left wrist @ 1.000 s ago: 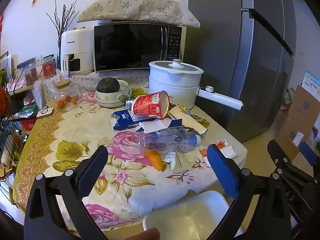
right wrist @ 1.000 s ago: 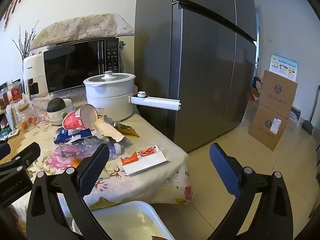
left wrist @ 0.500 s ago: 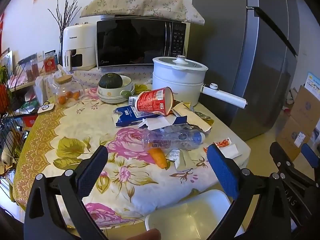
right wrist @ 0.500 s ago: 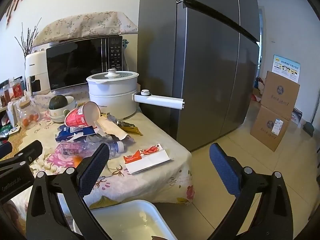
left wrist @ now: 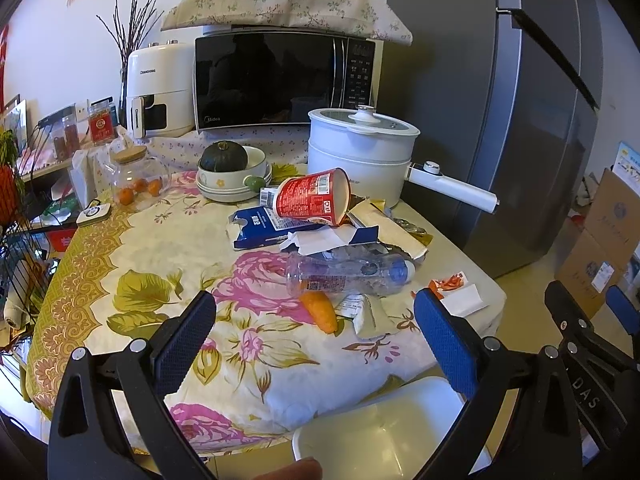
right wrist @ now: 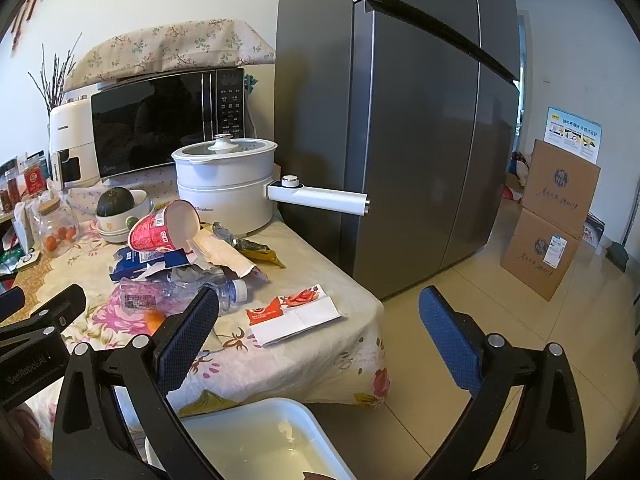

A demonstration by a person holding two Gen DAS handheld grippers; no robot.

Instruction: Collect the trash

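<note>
Trash lies piled on the flowered tablecloth: a tipped red paper cup (left wrist: 314, 198), a torn blue carton (left wrist: 264, 226), a crushed clear bottle (left wrist: 348, 272), an orange carrot piece (left wrist: 320, 312), small wrappers (left wrist: 368, 314) and a red-and-white paper packet (right wrist: 296, 314). A white bin (left wrist: 384, 436) stands below the table's front edge and also shows in the right wrist view (right wrist: 256, 440). My left gripper (left wrist: 316, 344) is open and empty, short of the bottle. My right gripper (right wrist: 320, 336) is open and empty, in front of the packet.
A white pot with a long handle (left wrist: 360, 152), a microwave (left wrist: 280, 80), a bowl with a green squash (left wrist: 232, 168) and a glass jar (left wrist: 136, 180) stand at the back. A grey fridge (right wrist: 400, 120) is to the right, with cardboard boxes (right wrist: 552, 220) on the floor.
Both grippers have moved a little closer to the table and the trash pile. Both stay open and empty.
</note>
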